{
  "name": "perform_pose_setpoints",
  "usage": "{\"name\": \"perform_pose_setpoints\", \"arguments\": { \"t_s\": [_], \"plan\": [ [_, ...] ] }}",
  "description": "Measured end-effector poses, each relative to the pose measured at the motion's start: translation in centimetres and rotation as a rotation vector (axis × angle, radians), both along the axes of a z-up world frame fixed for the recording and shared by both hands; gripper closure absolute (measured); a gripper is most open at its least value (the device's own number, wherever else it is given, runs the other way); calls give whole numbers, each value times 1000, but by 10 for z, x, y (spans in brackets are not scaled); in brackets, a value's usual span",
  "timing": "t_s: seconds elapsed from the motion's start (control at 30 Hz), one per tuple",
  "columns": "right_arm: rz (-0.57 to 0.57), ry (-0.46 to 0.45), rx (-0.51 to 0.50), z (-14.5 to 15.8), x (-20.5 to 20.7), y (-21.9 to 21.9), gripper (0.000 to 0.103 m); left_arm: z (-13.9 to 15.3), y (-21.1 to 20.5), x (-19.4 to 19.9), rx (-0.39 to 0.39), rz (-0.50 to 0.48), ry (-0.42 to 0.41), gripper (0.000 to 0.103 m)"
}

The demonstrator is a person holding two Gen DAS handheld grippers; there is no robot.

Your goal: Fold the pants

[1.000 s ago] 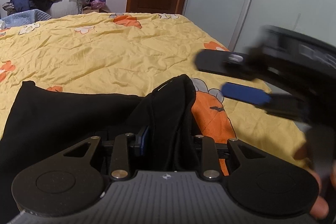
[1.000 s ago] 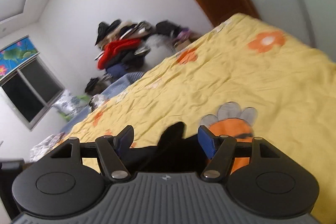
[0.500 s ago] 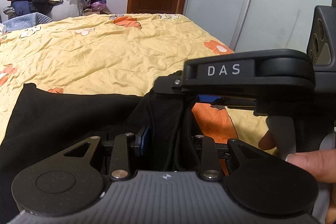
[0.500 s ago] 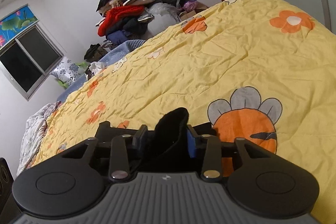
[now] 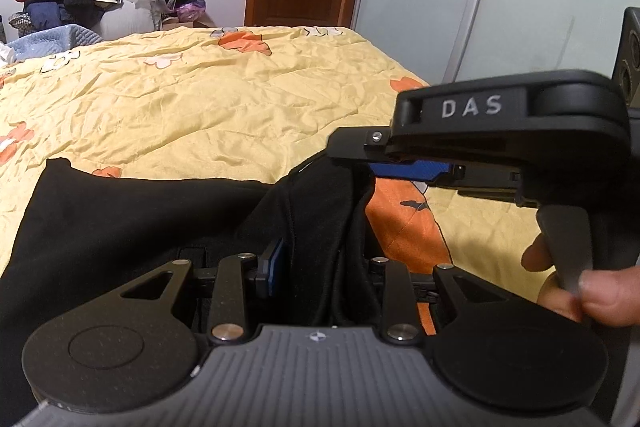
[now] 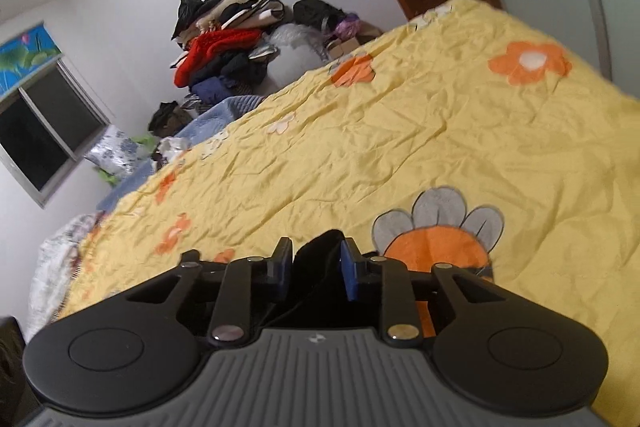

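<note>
Yellow bed [image 5: 192, 107]: both grippers, left [image 5: 320, 267] and right [image 6: 314, 271], pinch one bunched corner of black pants [image 5: 120, 219] (the rest lies leftward), fingers narrowly parted.

Black pants [image 5: 132, 219] on yellow bedspread [image 5: 200, 107], bunched fabric pinched in both left hand-held gripper [image 5: 320, 267] and right hand-held gripper [image 5: 360, 163].

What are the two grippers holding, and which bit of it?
Both hold the black pants: the left gripper and right gripper each pinch a bunched-up edge.
</note>
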State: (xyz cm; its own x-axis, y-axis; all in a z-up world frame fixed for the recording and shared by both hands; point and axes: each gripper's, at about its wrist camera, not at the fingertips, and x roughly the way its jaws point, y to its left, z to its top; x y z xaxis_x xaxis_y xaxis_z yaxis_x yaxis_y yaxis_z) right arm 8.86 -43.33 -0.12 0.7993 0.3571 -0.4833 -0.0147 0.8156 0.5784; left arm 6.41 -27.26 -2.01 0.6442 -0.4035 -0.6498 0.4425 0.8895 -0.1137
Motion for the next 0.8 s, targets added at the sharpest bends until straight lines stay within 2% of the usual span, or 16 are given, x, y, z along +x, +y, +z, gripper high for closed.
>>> {"name": "perform_pose_setpoints", "arguments": {
  "t_s": [0.03,0.1,0.13,0.2,0.23,0.27,0.3,0.37,0.4,0.47,0.57,0.7,0.73,0.8],
  "plan": [
    [7,2,14,0,-1,-1,66,0,0,0,-2,1,-3,72],
    [11,8,9,1,-2,0,38,0,0,-1,-2,3,-10,72],
    [11,19,-7,1,-1,2,31,-1,0,-2,-2,5,-15,72],
    [22,22,-42,2,0,7,30,-1,-1,-4,5,4,-24,72],
    [30,24,-54,2,2,10,32,-1,-1,-4,5,6,-26,72],
    [40,22,-65,1,4,13,39,-1,-1,-5,4,7,-26,72],
    [54,21,-77,1,6,17,60,-1,-1,-5,3,7,-26,72],
    [75,26,-102,1,10,26,82,-1,-1,-6,2,8,-28,72],
    [71,23,-146,2,10,31,90,0,-1,-6,1,7,-25,72],
    [65,15,-205,5,9,37,92,1,0,-5,-4,9,-24,72],
    [52,4,-222,10,6,36,92,3,-2,-7,-8,5,-28,72],
    [41,27,-187,4,8,25,91,1,-6,-6,4,-6,-17,70],
    [23,39,-166,1,9,21,91,1,-5,-7,-4,-15,-12,63],
    [-14,56,-131,-6,8,13,77,5,-2,-11,-5,-43,-11,61]
  ]
}}
